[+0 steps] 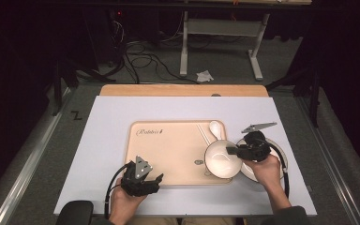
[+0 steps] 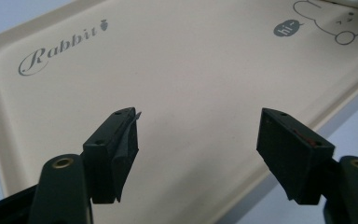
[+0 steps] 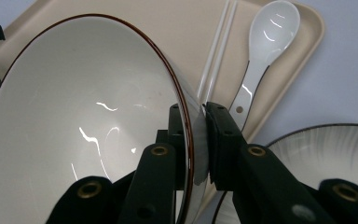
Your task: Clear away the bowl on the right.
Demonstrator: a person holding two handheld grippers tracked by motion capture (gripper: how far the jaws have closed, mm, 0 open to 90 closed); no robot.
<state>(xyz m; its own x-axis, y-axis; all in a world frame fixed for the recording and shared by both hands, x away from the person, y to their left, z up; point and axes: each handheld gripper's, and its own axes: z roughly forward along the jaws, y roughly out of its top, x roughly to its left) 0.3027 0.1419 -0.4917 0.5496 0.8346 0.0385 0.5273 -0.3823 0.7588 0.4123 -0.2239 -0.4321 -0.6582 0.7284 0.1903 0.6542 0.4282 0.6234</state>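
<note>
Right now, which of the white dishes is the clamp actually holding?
The deep white bowl with the brown rim, on the tray: the right gripper pinches its wall. The striped plate beside it rests untouched.

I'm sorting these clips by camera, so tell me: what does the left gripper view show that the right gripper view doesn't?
Left gripper view: the left gripper with jaws wide apart and nothing between them, over the "Rabbit" lettering and the "hi~" rabbit drawing.

Right gripper view: the right gripper clamped on the rim of the white bowl, a white spoon, white chopsticks and a streaked plate.

Both: the beige tray on the pale table.
</note>
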